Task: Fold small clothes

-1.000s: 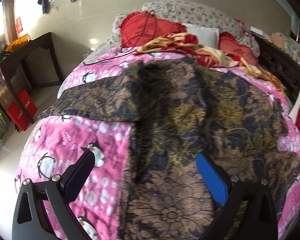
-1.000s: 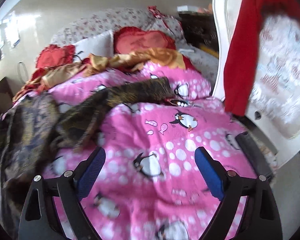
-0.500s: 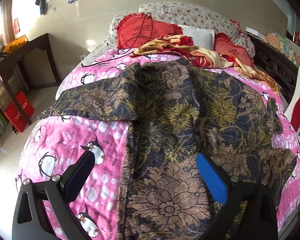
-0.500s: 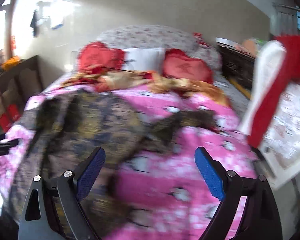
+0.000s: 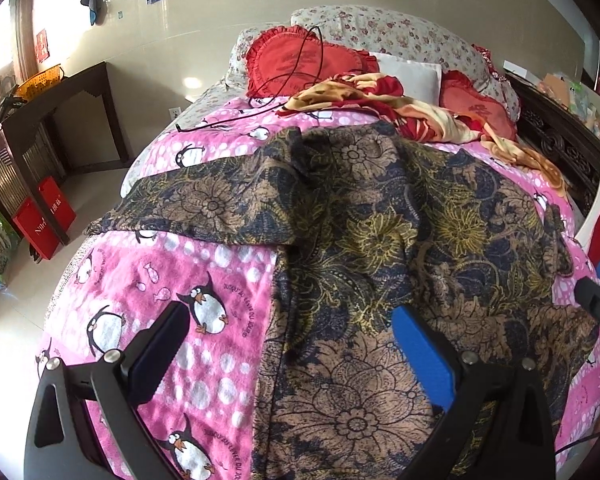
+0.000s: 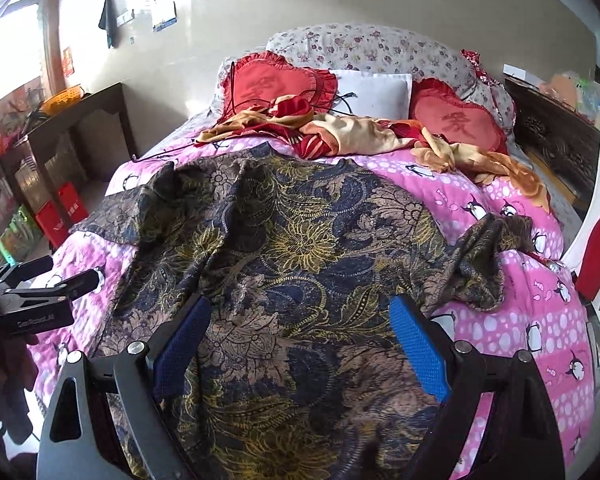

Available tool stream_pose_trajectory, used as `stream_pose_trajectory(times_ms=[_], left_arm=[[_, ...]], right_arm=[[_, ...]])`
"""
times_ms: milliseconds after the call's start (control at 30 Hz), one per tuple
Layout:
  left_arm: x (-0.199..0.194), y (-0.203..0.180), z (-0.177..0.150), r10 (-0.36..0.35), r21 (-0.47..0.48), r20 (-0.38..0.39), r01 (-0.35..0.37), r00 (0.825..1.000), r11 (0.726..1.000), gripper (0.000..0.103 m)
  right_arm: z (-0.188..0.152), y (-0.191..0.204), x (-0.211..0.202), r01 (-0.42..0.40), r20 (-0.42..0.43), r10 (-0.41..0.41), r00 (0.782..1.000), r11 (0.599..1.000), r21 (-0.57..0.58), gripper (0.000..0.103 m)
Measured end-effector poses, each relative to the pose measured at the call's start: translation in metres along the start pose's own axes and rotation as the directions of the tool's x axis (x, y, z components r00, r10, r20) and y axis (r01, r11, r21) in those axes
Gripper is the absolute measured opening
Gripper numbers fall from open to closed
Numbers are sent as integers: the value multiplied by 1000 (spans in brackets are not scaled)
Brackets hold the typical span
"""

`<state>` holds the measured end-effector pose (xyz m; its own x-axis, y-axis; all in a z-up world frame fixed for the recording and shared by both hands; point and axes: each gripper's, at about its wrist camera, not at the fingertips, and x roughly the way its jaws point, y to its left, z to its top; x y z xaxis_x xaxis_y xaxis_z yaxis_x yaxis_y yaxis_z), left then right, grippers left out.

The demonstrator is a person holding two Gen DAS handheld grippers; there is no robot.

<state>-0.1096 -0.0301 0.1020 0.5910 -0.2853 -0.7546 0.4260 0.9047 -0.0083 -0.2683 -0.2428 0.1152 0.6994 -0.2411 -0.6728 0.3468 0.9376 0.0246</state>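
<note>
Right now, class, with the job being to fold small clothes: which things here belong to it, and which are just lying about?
Belongs to the job:
floral shirt spread on the bed
left gripper, open
right gripper, open

Just lying about:
heart cushions
crumpled orange blanket
black cable
red bags

The floral shirt [image 6: 300, 264] lies spread on the penguin blanket [image 6: 540, 320], one sleeve [image 5: 188, 208] stretched left, the other sleeve [image 6: 484, 260] bunched at its right. Behind the shirt a crumpled cloth [image 6: 360, 136] lies on the blanket, before the heart cushions [image 6: 276, 84]. A side table [image 5: 56, 96] stands left of the blanket.
</note>
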Motion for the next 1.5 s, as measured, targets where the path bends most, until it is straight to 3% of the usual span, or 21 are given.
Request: stream_pose_trajectory(times_ms=[533,1500], left_arm=[[8,-13,6,-22,-1,-11,22,1000,1000,103],[29,-16,9,-20,-17,-45,19,999,1000,103]], right_arm=[[10,2,17,71,-9,-71,997,997,22,88],[8,6,53,107,-86,-102,991,993,51,88]])
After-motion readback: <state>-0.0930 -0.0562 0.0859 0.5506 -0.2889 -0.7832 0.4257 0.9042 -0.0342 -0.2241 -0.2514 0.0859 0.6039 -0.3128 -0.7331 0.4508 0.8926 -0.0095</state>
